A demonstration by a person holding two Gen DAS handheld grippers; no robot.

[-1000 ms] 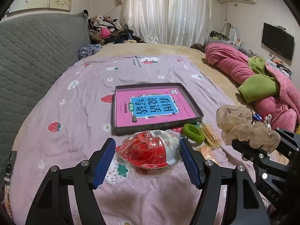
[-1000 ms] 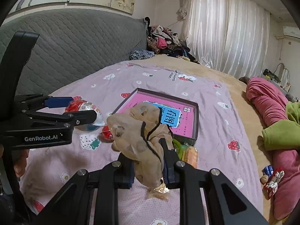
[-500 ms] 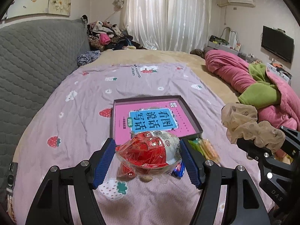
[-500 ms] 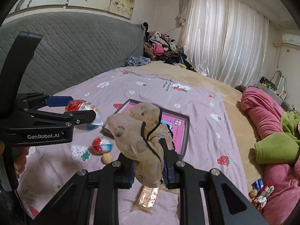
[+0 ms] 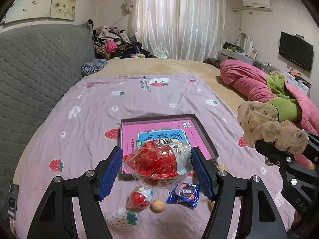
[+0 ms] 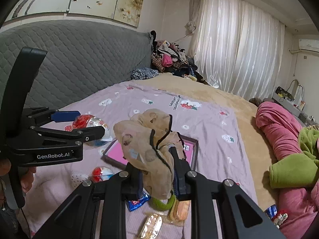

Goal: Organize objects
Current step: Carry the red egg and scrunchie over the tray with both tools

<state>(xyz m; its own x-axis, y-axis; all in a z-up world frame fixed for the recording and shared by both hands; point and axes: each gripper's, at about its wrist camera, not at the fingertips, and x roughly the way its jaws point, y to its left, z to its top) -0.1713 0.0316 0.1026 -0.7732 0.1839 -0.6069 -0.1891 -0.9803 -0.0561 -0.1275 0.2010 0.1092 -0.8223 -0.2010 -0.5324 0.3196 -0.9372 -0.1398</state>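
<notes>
My left gripper (image 5: pixel 156 165) is shut on a large red-and-white wrapped egg (image 5: pixel 159 162) and holds it in the air above the bed; it also shows in the right wrist view (image 6: pixel 90 123). My right gripper (image 6: pixel 157 171) is shut on a beige scrunchie (image 6: pixel 147 145), also raised; the scrunchie shows in the left wrist view (image 5: pixel 267 127). A shallow dark box (image 5: pixel 207 139) with a pink book (image 5: pixel 131 137) in it lies on the purple sheet below and ahead of both grippers.
On the sheet below lie a small red-and-white egg (image 5: pixel 138 199), a walnut (image 5: pixel 157 206), a blue candy packet (image 5: pixel 183 194), a green hair tie (image 6: pixel 161 204) and wrapped snacks (image 6: pixel 152 226). A grey headboard (image 5: pixel 30 69) is left, pink bedding (image 5: pixel 251 81) right.
Both grippers have risen and pulled back with their loads. The box now sits lower and farther under them, and the small egg, walnut and blue packet have come into view.
</notes>
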